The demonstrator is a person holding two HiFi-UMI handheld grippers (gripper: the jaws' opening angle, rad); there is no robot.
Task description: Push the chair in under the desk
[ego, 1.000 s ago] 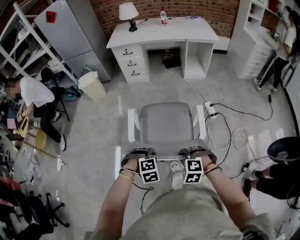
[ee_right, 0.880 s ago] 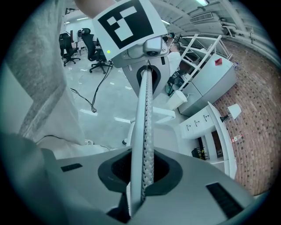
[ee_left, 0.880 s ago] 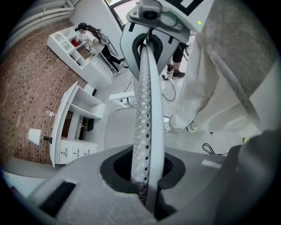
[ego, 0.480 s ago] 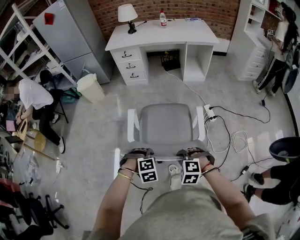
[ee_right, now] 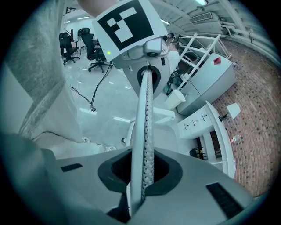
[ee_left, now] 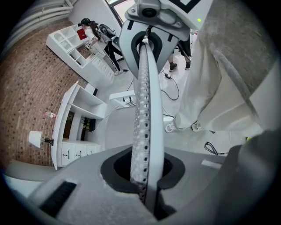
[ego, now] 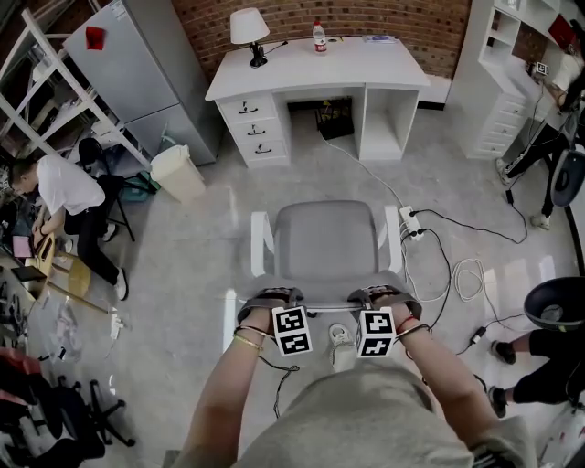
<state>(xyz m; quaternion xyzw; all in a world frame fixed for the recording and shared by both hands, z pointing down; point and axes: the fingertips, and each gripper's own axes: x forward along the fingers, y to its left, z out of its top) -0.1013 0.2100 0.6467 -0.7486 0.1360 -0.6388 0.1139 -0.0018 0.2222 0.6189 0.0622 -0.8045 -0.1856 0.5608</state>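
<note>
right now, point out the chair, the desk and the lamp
chair [ego: 326, 242], head view, middle of the grey seat
desk [ego: 366, 69], head view, bare part of the white top
lamp [ego: 249, 23], head view, the white shade

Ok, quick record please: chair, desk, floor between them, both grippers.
chair: grey-seated, white-framed armchair, standing clear of the desk, seat toward it
desk: white desk with drawers, dark object in its kneehole
floor: white power strip and cables beside the chair's right armrest
left gripper: at chair back, fingers together
right gripper: at chair back, fingers together
</note>
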